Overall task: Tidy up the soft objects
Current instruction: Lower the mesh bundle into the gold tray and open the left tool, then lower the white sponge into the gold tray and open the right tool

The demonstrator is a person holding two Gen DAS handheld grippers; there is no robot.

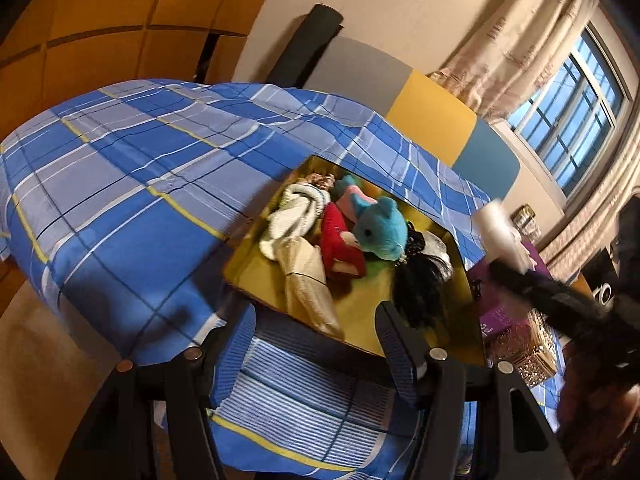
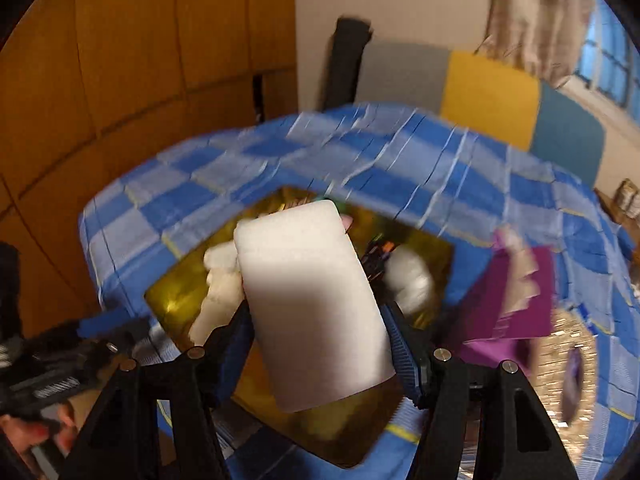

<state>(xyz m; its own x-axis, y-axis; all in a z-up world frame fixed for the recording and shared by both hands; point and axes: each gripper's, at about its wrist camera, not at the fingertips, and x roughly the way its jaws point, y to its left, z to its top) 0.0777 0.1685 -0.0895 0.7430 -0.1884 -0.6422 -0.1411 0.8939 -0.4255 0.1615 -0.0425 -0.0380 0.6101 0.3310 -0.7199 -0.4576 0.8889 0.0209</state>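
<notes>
A bed under a blue plaid sheet carries a shiny gold tray of soft toys, with a purple box and a glittery gold box just beside it.

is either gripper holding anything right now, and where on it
The right gripper clamps a white foam block across its long sides, toward its near end. The left gripper holds nothing.

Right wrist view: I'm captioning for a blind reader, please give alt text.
The right gripper clamps a white foam block above a gold tray of soft toys on a blue plaid bedspread. A purple box sits to the right; the image is motion-blurred.
</notes>
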